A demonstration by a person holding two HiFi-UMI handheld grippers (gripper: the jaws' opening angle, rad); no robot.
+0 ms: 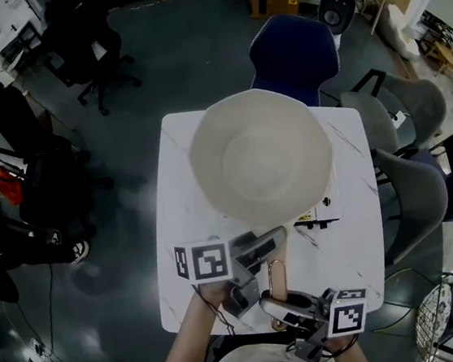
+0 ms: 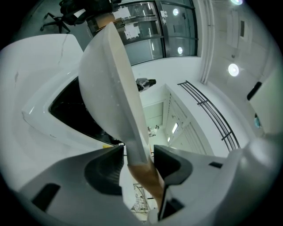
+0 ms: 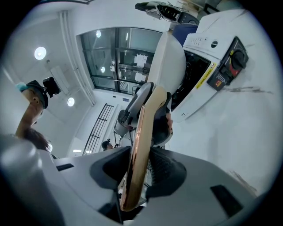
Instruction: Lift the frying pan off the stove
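The pan (image 1: 261, 159) is white, wide and round with a smooth matte bowl. It sits over the stove (image 1: 324, 209) at the middle of the bench (image 1: 335, 261) and hides nearly all of it. Whether its base touches the black glass top (image 2: 70, 106) I cannot tell.

Its handle (image 1: 277, 280) runs toward the near edge, a white stem turning to a glossy copper-coloured strip.

The left gripper (image 1: 261, 248) straddles the stem. Its grey fingers (image 2: 104, 170) stand wide on either side of the stem and do not press it.

The right gripper (image 1: 276, 305) is nearer, and its fingers (image 3: 166, 170) are closed on the copper end (image 3: 141, 145).

The stove is a white box with a red-and-black knob (image 3: 236, 59) on its front.

The bench top is white stone with thin grey veins. Around it are a dark grey floor (image 1: 129, 188), a blue chair (image 1: 293, 53) at the far side and grey chairs (image 1: 411, 186) on the right.
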